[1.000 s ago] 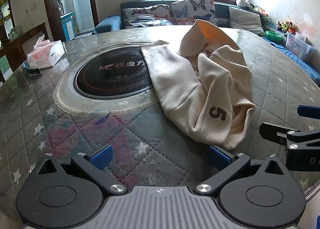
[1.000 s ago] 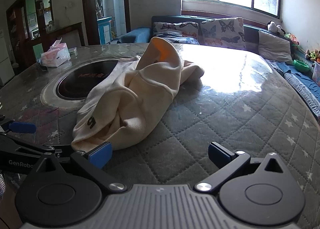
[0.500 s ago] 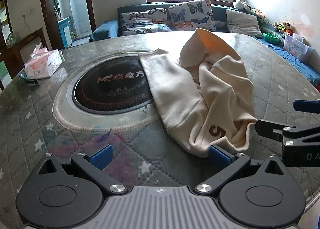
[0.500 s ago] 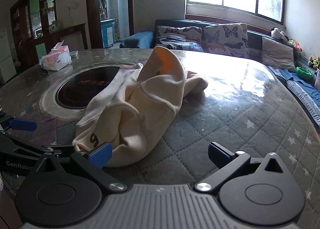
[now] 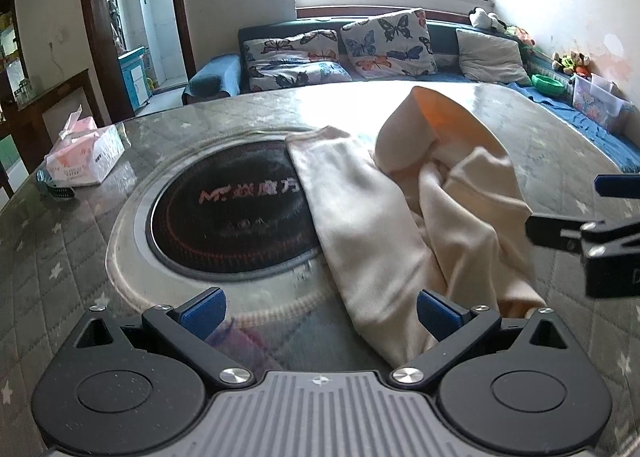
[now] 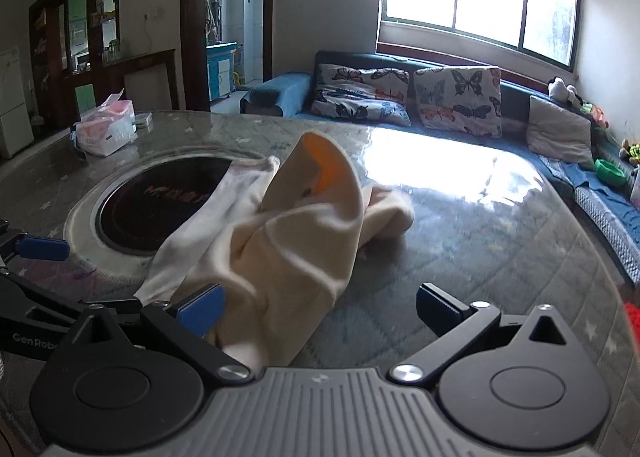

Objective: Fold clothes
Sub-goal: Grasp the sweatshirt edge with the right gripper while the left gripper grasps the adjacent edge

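A crumpled cream garment [image 5: 380, 225] lies in a heap on the round quilted table [image 5: 60, 257], partly over the black cooktop disc [image 5: 232, 217]. My left gripper [image 5: 320, 311] is open, and the garment's near hem lies between its fingers, against the right blue pad [image 5: 436, 311]. My right gripper [image 6: 320, 309] is also open; the garment [image 6: 280, 249] reaches in beside its left pad [image 6: 202, 311]. Each gripper shows at the edge of the other's view: the right gripper [image 5: 580, 229] and the left gripper [image 6: 40, 251]. Neither holds any cloth.
A pink tissue box [image 5: 84, 153] sits at the table's far left, seen again as the tissue box [image 6: 106, 129]. Beyond the table runs a sofa with butterfly pillows [image 5: 384, 41]. A dark cabinet [image 6: 80, 57] stands by the doorway.
Both grippers have moved forward and lower onto the garment's near end. The hem with the printed 5 has slid under the fingers and out of sight.
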Demonstrator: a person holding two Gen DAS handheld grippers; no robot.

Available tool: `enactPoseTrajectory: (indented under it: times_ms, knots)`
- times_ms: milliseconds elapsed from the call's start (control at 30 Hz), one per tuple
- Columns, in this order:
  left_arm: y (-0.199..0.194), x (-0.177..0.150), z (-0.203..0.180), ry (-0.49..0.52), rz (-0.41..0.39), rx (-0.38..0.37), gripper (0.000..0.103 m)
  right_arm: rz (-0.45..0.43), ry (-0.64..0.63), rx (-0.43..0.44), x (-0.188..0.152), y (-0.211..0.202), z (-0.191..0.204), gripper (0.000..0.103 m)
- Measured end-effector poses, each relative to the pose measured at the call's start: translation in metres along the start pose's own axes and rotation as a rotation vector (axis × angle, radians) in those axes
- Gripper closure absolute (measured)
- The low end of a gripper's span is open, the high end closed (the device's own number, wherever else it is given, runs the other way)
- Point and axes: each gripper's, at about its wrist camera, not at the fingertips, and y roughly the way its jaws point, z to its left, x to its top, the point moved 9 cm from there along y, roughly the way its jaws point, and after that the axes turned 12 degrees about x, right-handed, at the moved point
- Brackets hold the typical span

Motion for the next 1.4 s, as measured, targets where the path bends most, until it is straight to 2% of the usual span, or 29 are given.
enactPoseTrajectory:
  times_ms: [100,167,233,400,467,533,600,833,1067,1400]
  knots:
    - [0.010,0.010,0.004,-0.023,-0.002,-0.002,0.000,-0.007,-0.002,0.002,0.014,0.007,-0.007,0.001]
    - [0.017,0.016,0.008,-0.044,0.001,-0.003,0.000,-0.008,-0.003,0.006,0.024,0.013,-0.012,0.007]
    - [0.023,0.021,0.010,-0.064,0.001,-0.010,0.001,-0.009,-0.002,0.009,0.033,0.020,-0.016,0.009]
    - [0.035,0.031,0.015,-0.092,0.004,-0.021,0.006,-0.004,-0.018,0.019,0.054,0.039,-0.022,0.020]
    - [0.038,0.032,0.014,-0.093,0.005,-0.028,0.010,-0.002,-0.024,0.019,0.062,0.048,-0.024,0.028]
    - [0.042,0.034,0.013,-0.093,0.005,-0.034,0.011,-0.001,-0.022,0.023,0.070,0.058,-0.027,0.030]
    - [0.046,0.035,0.011,-0.085,0.005,-0.038,0.011,0.008,-0.024,0.025,0.076,0.068,-0.031,0.036]
    - [0.070,0.050,0.012,-0.100,0.020,-0.037,0.012,0.056,-0.033,0.022,0.080,0.103,-0.045,0.052]
    - [0.102,0.078,0.011,-0.098,0.019,-0.021,0.019,0.069,-0.075,0.048,0.088,0.121,-0.044,0.058]
    - [0.150,0.110,0.012,-0.110,0.029,-0.008,0.028,0.057,-0.086,0.072,0.097,0.123,-0.049,0.059]
